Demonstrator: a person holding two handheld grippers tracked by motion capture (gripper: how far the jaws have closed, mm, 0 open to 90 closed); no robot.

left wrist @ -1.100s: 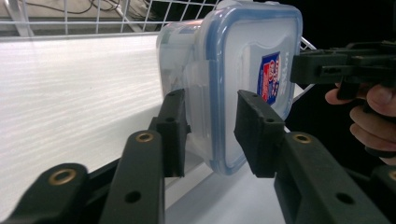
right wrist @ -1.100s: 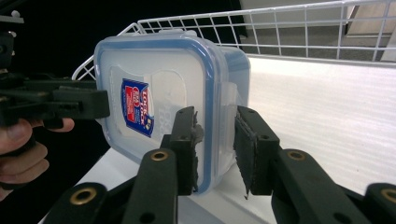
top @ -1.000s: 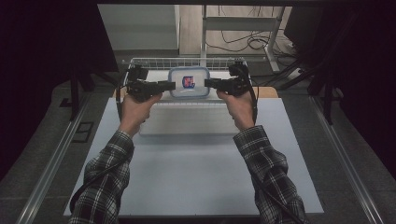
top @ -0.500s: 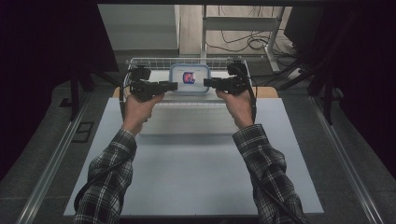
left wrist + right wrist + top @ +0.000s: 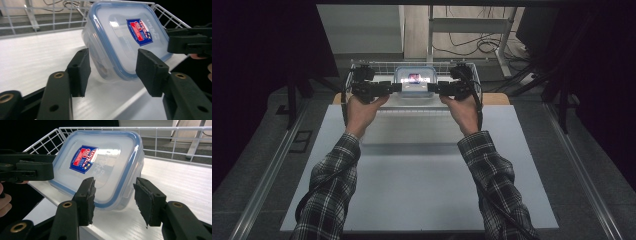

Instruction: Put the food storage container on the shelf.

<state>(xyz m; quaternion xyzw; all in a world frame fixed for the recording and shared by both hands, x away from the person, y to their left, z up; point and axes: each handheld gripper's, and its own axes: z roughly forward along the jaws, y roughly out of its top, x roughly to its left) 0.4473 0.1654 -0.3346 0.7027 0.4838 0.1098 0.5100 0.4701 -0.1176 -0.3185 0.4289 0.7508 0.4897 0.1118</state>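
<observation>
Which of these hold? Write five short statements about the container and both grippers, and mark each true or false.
1. The container has a lid with a blue rim. True.
2. The container is within the walls of the white wire basket. True.
3. The label on the lid is plain green. False: it is red and blue.
4. Both grippers are at the same end of the container. False: the left gripper is at one end and the right gripper at the other.
5. The lid lies beside the container. False: it is on the container.
</observation>
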